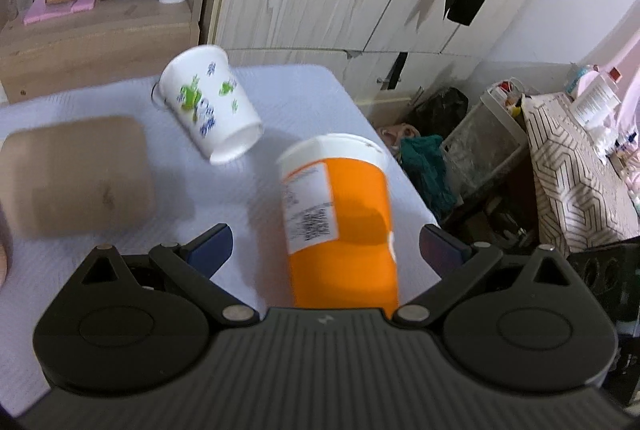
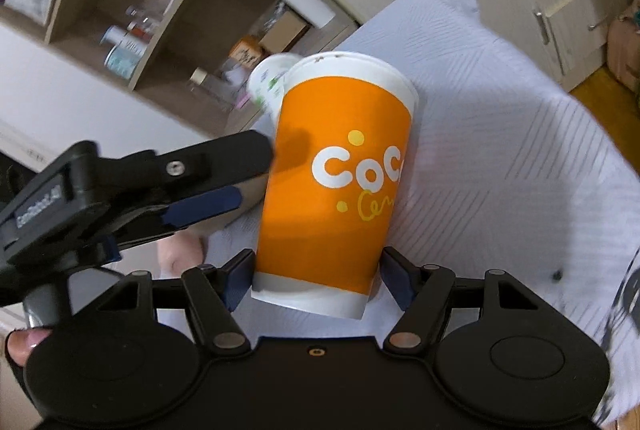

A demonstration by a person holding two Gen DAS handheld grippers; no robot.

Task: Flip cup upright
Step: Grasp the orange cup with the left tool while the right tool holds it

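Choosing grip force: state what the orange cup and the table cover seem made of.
Orange cup: likely coated paper; matte printed wrap, white rolled rim, stuck-on label. Table cover: seemingly woven or quilted fabric; ribbed lines, soft draping at the corner.

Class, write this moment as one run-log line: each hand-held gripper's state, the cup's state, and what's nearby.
left hand-held gripper: open | right hand-held gripper: open around orange cup | nearby: white cup tilted, cloth

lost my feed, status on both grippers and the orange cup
Right gripper straddles the orange cup, contact unclear. Left gripper open around it. Cup tilted over the cloth. White cup just behind.
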